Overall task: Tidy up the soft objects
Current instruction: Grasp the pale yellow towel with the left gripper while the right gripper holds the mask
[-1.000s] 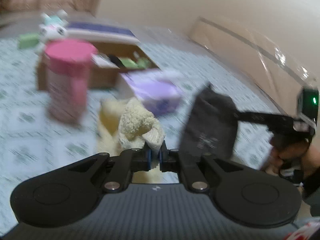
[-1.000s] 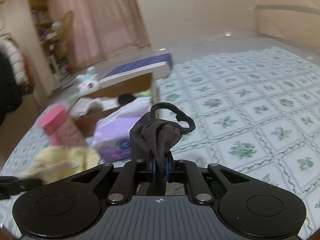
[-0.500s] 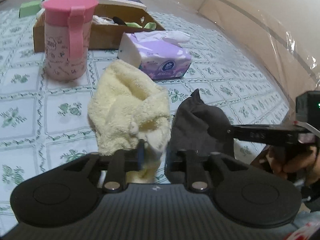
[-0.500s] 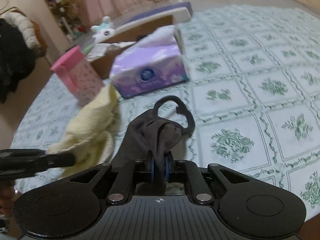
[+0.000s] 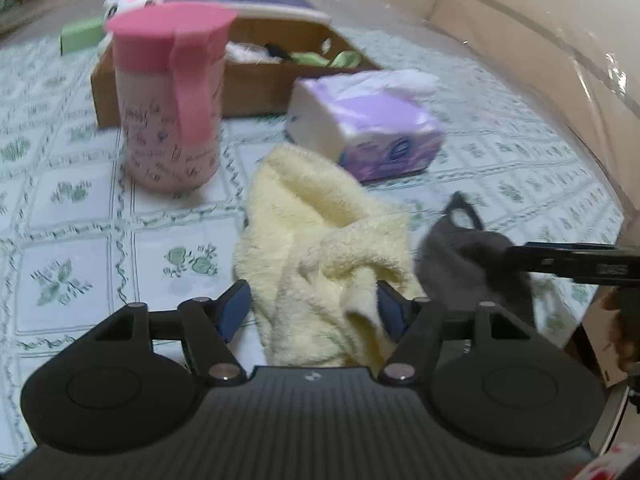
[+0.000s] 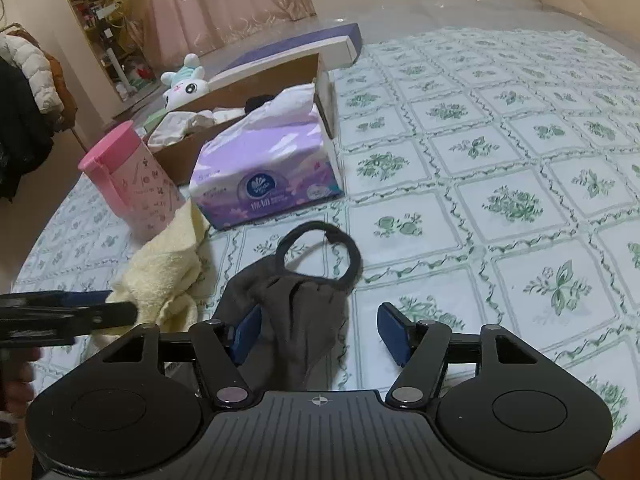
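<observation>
A cream-yellow fluffy towel [image 5: 320, 248] lies crumpled on the green-patterned tablecloth. My left gripper [image 5: 314, 310] is open with its jaws on either side of the towel's near end. A dark grey face mask [image 6: 296, 304] with a round ear loop lies flat just right of the towel. My right gripper [image 6: 320, 332] is open above the mask's near end, jaws wide apart. The towel also shows in the right wrist view [image 6: 168, 276], and the mask in the left wrist view [image 5: 460, 256].
A pink lidded cup [image 5: 172, 96] stands behind the towel. A purple tissue pack [image 6: 268, 172] lies beside it. Behind them is a brown cardboard box [image 6: 248, 96] holding cloth items, with a plush toy [image 6: 184, 84] and a purple-white lid [image 6: 296, 48] at the back.
Both grippers lowered their items onto the table and opened. The towel and the mask, held a second ago, now lie released side by side.
</observation>
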A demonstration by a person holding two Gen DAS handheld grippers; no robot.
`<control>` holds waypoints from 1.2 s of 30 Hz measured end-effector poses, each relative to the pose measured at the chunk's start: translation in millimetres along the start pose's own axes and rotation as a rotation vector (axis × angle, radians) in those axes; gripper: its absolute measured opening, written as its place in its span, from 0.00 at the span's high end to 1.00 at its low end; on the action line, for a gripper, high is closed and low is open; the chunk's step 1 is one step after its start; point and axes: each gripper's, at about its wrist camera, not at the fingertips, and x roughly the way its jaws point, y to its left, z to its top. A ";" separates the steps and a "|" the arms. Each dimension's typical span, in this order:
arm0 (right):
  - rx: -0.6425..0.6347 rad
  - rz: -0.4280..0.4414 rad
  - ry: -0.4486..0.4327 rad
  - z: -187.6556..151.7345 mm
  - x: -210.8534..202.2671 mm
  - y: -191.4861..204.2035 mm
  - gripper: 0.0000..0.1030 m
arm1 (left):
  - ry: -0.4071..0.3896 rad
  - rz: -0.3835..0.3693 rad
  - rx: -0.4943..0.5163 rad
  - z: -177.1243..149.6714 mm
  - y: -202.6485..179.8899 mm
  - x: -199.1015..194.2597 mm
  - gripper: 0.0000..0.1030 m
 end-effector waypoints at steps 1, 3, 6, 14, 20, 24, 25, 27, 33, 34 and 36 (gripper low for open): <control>-0.003 0.001 -0.005 1.4 -1.8 -1.5 0.35 | 0.007 -0.009 -0.022 -0.1 4.5 4.4 0.26; -0.001 0.000 -0.011 3.9 -4.2 -4.1 0.34 | 0.018 -0.034 -0.064 -0.3 11.0 11.9 0.25; 0.010 0.002 -0.014 6.5 -6.6 -10.4 0.33 | 0.000 -0.052 -0.066 -1.3 9.4 16.5 0.27; -0.002 0.006 -0.005 8.4 -9.0 -13.9 0.32 | -0.037 -0.078 0.004 -0.1 -3.3 8.9 0.73; -0.080 0.092 -0.001 8.4 -11.5 2.2 0.29 | -0.069 0.006 0.009 -1.5 5.2 -23.0 0.74; -0.232 0.143 0.051 2.7 -3.4 26.1 0.21 | -0.066 0.054 -0.002 -6.1 18.6 -41.0 0.74; -0.272 0.143 0.072 0.0 1.1 32.5 0.18 | -0.064 0.061 -0.010 -7.9 21.8 -43.6 0.74; -0.331 0.151 0.125 -6.6 12.0 41.6 0.15 | -0.057 0.072 -0.020 -11.4 25.2 -45.9 0.74; -0.566 0.166 0.237 -37.9 33.1 75.5 0.10 | -0.037 0.084 -0.050 -21.4 26.4 -43.9 0.74; -0.606 0.157 0.243 -43.2 35.8 80.9 0.10 | -0.037 0.085 -0.047 -22.1 25.9 -43.8 0.74; -0.646 0.131 0.238 -49.9 40.6 87.5 0.10 | -0.037 0.088 -0.043 -21.6 24.6 -43.4 0.74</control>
